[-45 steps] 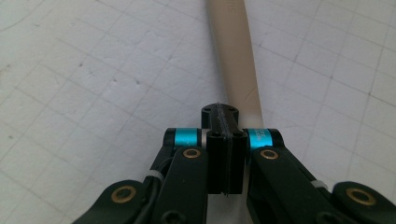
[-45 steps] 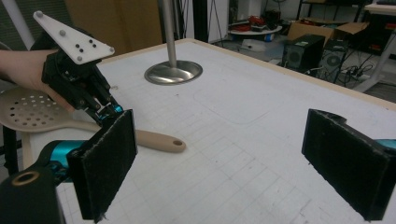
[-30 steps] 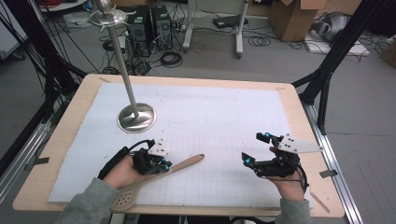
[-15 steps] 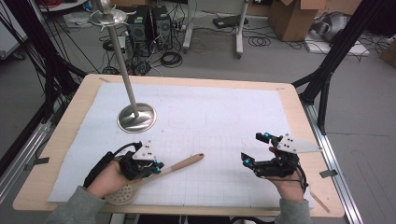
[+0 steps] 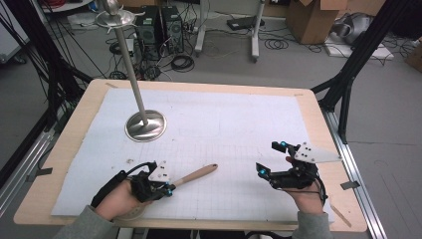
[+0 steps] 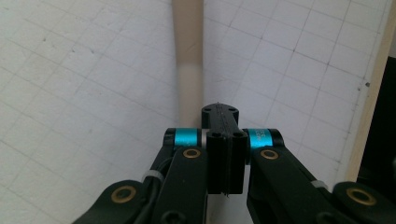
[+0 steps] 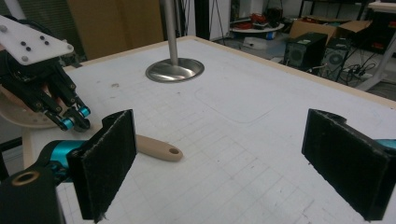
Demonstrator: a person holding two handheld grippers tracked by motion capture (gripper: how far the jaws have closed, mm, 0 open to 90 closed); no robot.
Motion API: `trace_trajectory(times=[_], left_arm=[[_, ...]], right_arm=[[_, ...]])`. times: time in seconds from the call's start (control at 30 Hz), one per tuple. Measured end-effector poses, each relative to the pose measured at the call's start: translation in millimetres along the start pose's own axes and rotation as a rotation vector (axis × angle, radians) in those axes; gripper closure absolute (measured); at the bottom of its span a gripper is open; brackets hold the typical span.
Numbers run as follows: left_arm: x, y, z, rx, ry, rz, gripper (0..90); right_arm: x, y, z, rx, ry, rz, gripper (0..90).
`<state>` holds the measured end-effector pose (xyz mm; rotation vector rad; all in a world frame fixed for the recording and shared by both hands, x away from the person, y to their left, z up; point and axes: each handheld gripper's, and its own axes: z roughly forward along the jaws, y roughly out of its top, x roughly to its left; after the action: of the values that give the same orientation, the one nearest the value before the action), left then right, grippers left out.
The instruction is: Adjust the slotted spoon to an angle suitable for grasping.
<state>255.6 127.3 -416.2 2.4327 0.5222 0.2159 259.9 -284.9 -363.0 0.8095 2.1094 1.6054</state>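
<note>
A wooden slotted spoon (image 5: 196,175) lies on the white grid sheet near the front left, its handle (image 7: 156,149) pointing right. Its head (image 7: 18,116) is mostly hidden under the left hand. My left gripper (image 5: 168,189) is shut, jaws pressed together with no gap. In the left gripper view the tips (image 6: 219,109) sit right over the handle (image 6: 188,56), which runs on ahead; nothing shows between the pads. My right gripper (image 5: 268,157) rests at the front right, open wide (image 7: 233,163) and empty, facing the left gripper (image 7: 77,119).
A metal stand with a round base (image 5: 145,125) and a tall pole stands at the back left of the sheet (image 7: 175,70). The wooden table edge (image 5: 199,223) runs close under both hands. Boxes, cables and computer cases lie on the floor beyond.
The left hand has slid a little to the left and toward the front edge along the spoon handle. The spoon and the right gripper have stayed put.
</note>
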Motion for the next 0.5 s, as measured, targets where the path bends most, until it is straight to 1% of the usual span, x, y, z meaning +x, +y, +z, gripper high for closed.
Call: trace_trajectory(times=[0.1,0.13,0.33,0.37,0.43,0.5], left_arm=[[0.3,-1.5,0.0,0.01,-0.008,-0.002,89.5],[-0.3,-2.3,0.2,0.009,-0.005,-0.006,89.5],[-0.7,-9.2,0.8,0.042,-0.016,0.004,89.5],[-0.6,-10.4,0.9,0.032,-0.015,0.004,89.5],[-0.7,-11.0,0.2,0.031,-0.017,-0.006,89.5],[-0.5,-11.0,-0.2,0.037,-0.015,0.004,89.5]], right_arm=[[-0.3,0.1,-0.3,-0.003,-0.001,-0.002,9.4],[-0.4,0.1,-0.5,-0.003,0.0,-0.002,9.4],[0.0,0.2,0.4,0.0,-0.001,-0.005,9.4],[0.6,0.1,0.6,0.002,0.0,-0.002,9.4],[0.8,0.2,1.1,0.003,0.001,-0.005,9.4],[0.9,0.3,1.2,0.003,0.001,-0.005,9.4]])
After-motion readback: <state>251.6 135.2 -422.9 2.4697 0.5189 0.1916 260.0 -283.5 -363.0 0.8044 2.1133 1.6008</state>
